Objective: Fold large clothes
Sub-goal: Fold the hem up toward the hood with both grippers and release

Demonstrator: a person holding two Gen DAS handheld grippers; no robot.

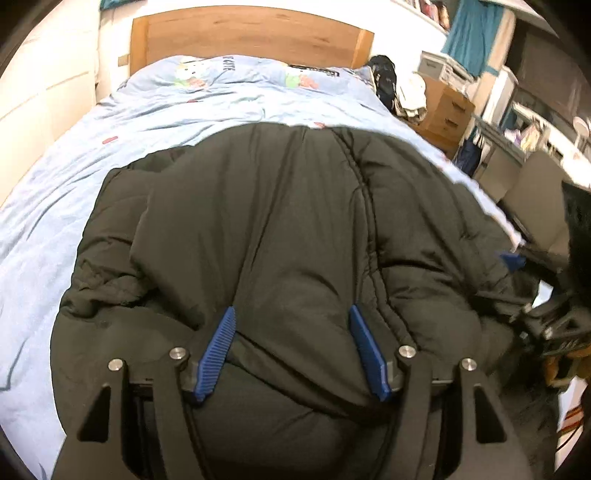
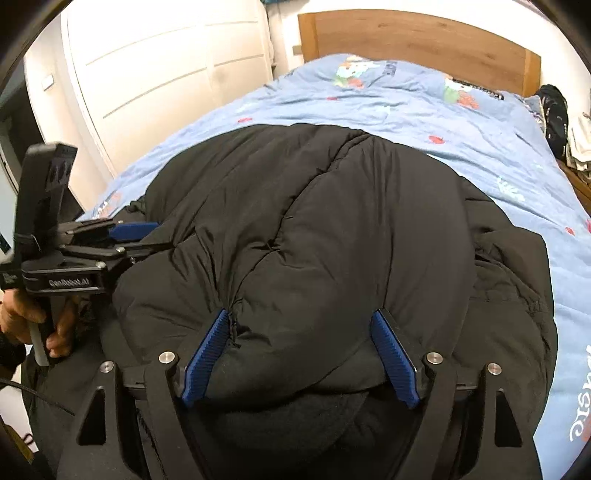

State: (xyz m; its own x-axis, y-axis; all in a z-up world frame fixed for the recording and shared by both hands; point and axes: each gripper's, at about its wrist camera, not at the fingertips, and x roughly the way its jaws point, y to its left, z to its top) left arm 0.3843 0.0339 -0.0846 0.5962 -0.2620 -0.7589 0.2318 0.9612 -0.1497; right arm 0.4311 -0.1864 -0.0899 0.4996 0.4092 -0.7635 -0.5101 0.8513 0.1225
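One black puffer jacket (image 1: 280, 229) lay bunched on one bed, over a single light-blue duvet (image 1: 155, 122) printed with small red marks and cartoon figures. One wooden headboard (image 1: 251, 33) stood at the far end, well ahead of both grippers. Two hand-held grippers were in play, each with two blue ribbed pads.

The left gripper (image 1: 291, 347) pointed down at the jacket, its jaws parted to a middling width. A padded fold of the jacket swelled up between the pads (image 1: 218, 350) — the fabric lay against their inner faces, yet whether they actually pinched it could not be told. Seen from the right wrist, the same gripper (image 2: 136, 230) sat off to the left, resting on the jacket's edge, with a hand (image 2: 35, 325) wrapped around its grip.

The right gripper (image 2: 301, 354) stood wider apart, straddling a thick bulge of the jacket (image 2: 332, 229). Its pads (image 2: 205, 358) touched the sides of that bulge; a firm grip could not be confirmed. Beyond the gripper, the duvet (image 2: 461, 122) ran on to the headboard (image 2: 406, 33), and to its left rose one white wardrobe (image 2: 159, 62).
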